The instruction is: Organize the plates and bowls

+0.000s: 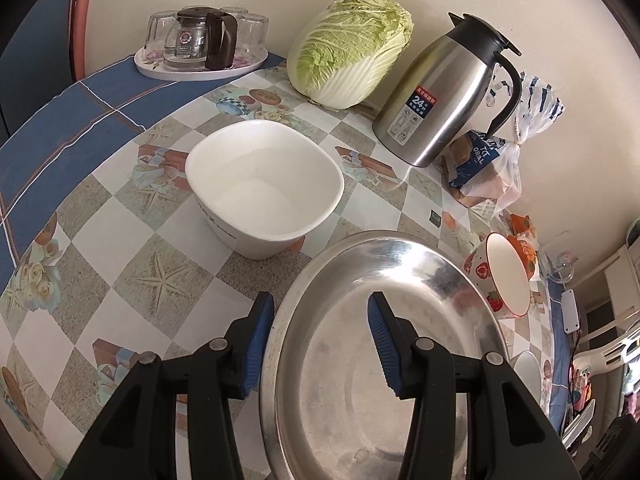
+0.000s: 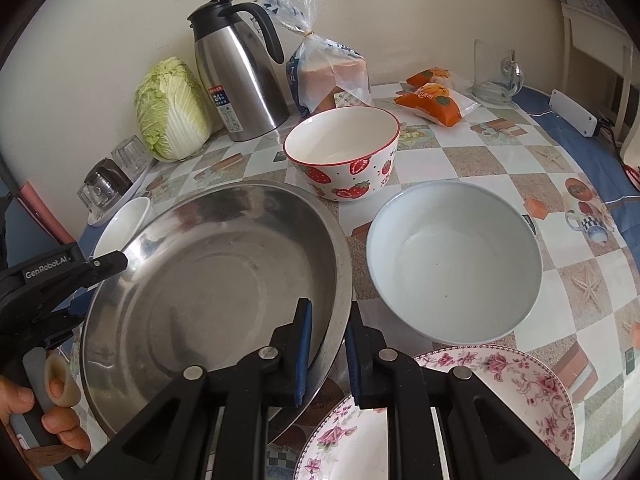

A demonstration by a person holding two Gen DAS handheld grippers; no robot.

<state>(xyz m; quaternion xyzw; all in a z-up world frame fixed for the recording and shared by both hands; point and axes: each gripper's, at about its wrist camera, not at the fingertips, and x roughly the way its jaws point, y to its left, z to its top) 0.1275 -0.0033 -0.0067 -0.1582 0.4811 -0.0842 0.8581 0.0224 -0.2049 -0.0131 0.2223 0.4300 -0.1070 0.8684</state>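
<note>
Steel basin (image 2: 216, 300) sits beside the grey bowl (image 2: 454, 260); both tools, left (image 1: 320, 340) and right (image 2: 328, 348), straddle its rim unclenched.

Plain cream wall (image 2: 100, 40) runs behind the table, at 12 o'clock. Table's got a checkered tablecloth (image 1: 132, 248) with blue borders and starfish prints. Soft daylight overall. White furniture (image 2: 592, 28) sits at 2 o'clock in the right view.
</note>
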